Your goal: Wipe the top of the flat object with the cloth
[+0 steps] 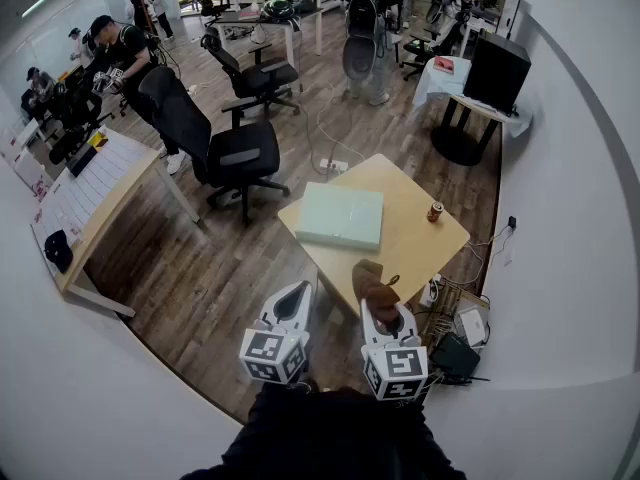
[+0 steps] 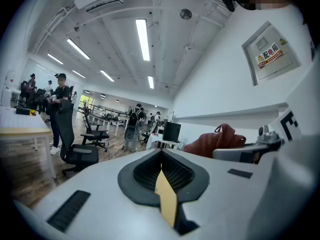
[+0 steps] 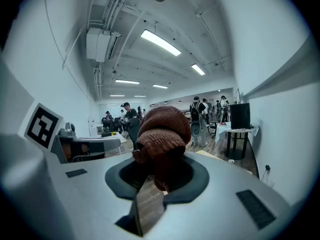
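On the wooden table (image 1: 420, 238) the pale green flat pad (image 1: 341, 215) lies ahead of both grippers, and its longer side goes across the head view. It is a little to the left of the right gripper (image 1: 383, 313). That gripper is clamped on the brown cloth (image 1: 375, 286) over the near edge of the table, apart from the pad. I judge that this hand must go forward and down. The left gripper (image 1: 298, 293) has its jaws closed on nothing, beside the table. Both point almost level.
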`<state>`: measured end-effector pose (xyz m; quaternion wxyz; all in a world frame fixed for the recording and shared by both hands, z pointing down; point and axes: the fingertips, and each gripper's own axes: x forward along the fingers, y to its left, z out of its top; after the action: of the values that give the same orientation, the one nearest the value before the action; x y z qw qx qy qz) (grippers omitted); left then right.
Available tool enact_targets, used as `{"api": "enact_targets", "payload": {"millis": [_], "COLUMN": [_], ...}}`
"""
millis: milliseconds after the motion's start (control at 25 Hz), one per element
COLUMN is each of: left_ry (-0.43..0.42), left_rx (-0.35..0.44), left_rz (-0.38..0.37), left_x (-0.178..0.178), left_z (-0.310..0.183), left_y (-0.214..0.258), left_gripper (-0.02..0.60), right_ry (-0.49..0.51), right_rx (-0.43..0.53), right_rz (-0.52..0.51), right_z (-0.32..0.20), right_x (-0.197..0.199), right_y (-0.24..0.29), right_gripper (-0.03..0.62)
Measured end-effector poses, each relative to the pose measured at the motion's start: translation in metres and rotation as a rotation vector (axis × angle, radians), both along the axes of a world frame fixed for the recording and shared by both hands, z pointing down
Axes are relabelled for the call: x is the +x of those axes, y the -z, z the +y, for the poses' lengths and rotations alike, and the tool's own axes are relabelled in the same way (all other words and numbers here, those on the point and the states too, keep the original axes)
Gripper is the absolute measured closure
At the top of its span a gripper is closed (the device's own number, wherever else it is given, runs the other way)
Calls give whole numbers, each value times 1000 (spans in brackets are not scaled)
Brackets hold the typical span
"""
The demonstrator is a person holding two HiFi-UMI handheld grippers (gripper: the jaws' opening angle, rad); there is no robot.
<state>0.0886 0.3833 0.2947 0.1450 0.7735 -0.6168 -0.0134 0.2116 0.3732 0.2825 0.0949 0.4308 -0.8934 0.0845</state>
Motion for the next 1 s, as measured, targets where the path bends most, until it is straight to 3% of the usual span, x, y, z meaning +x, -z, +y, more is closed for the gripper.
{"api": "enact_targets", "payload": {"millis": [560, 1000], "left_ry": [-15, -12], "left_rx": [-12, -74], "left_rz": [8, 28], "left_x": [-33, -74], "left_z": [-3, 11], "left_y": [-9, -45], "left_gripper": [546, 546], "right_ry": [-70, -91], "right_rx": [-40, -148], "right_rz": [-47, 25], "right_z": [-11, 0], "right_x": [-17, -55], "right_y": [-6, -52], "right_gripper": [482, 480]}}
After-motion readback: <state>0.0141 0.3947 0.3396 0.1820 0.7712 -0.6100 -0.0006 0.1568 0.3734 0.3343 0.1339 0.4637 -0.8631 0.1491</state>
